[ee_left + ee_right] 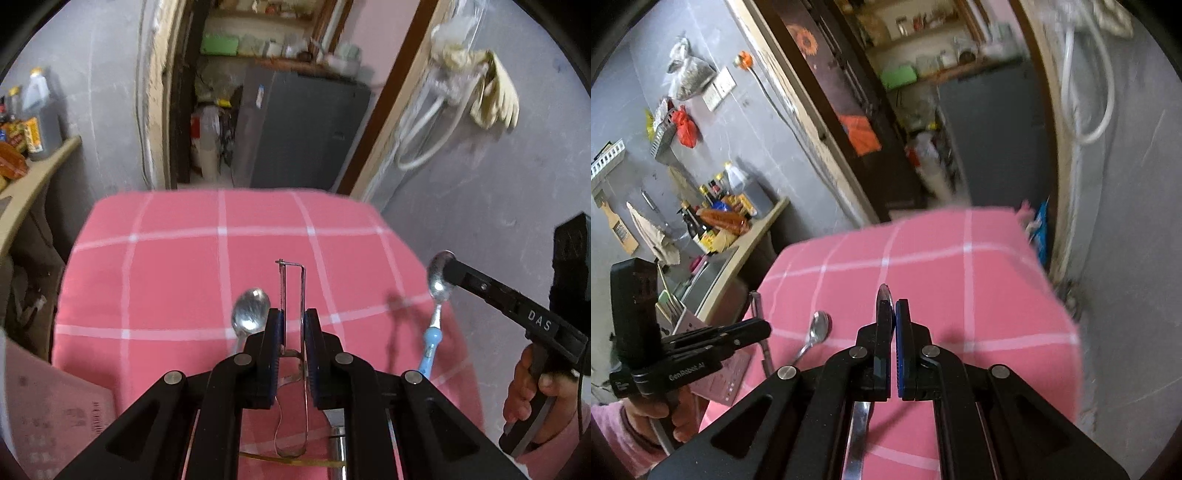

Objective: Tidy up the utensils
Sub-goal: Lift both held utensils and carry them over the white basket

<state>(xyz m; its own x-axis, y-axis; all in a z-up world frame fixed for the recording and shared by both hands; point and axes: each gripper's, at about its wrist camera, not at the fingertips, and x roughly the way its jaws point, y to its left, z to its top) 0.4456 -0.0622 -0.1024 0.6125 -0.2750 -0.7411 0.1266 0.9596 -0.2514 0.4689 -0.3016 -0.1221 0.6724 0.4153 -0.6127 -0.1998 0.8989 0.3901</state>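
My left gripper [292,321] is shut on a thin metal peeler [291,288], held upright above the pink checked tablecloth [177,280]. A plain steel spoon [249,310] lies on the cloth just left of it. My right gripper [892,314] is shut on the bowl of a blue-handled spoon [437,280], held in the air at the table's right edge with the blue handle [430,341] hanging down. In the right wrist view only the spoon's bowl tip [884,293] shows between the pads. The left gripper [753,328] with the peeler [759,317] shows at the left there.
A pink utensil holder [687,325] with utensils in it stands left of the table, near a sink counter [750,236] with bottles. A knife blade [338,432] and the steel spoon [816,332] lie on the cloth. A grey wall stands to the right, a doorway beyond.
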